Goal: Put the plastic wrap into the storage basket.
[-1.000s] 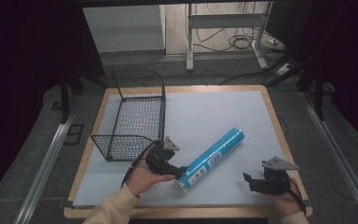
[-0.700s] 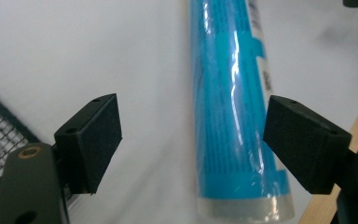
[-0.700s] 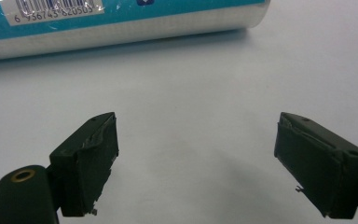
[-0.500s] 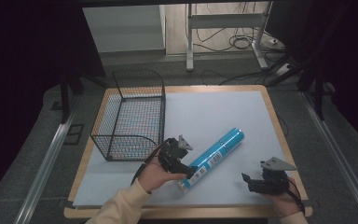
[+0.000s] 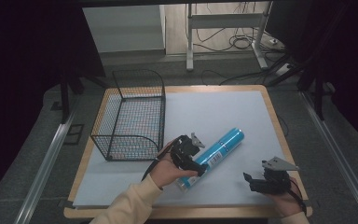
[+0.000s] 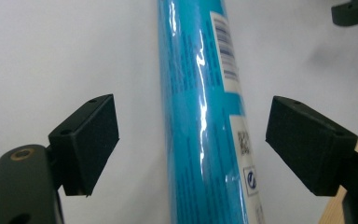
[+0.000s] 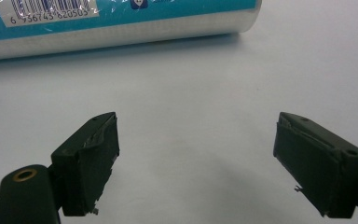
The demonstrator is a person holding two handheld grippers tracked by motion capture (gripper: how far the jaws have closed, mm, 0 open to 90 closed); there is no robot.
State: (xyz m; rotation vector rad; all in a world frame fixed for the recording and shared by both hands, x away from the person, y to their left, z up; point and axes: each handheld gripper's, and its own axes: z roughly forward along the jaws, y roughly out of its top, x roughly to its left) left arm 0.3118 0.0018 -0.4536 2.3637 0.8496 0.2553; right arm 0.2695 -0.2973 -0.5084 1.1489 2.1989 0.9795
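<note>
A long blue tube with a white label lies slantwise on the white mat. My left gripper hangs over the tube's near half. In the left gripper view the tube runs up between the black pads, and my left gripper is open, with a gap on each side. Its jaws have just been opening, with the tube between them untouched. My right gripper rests near the front right of the mat, open with nothing in it. The tube's end lies beyond it.
A black wire basket stands at the mat's left, just behind the left hand. The wooden table edge frames the mat. Bare mat stretches behind and right of the tube. Metal rails and cables lie on the floor beyond.
The left hand has slid right from beside the basket onto the tube, and its jaws now straddle the tube. The tube and the right gripper have stayed put.
</note>
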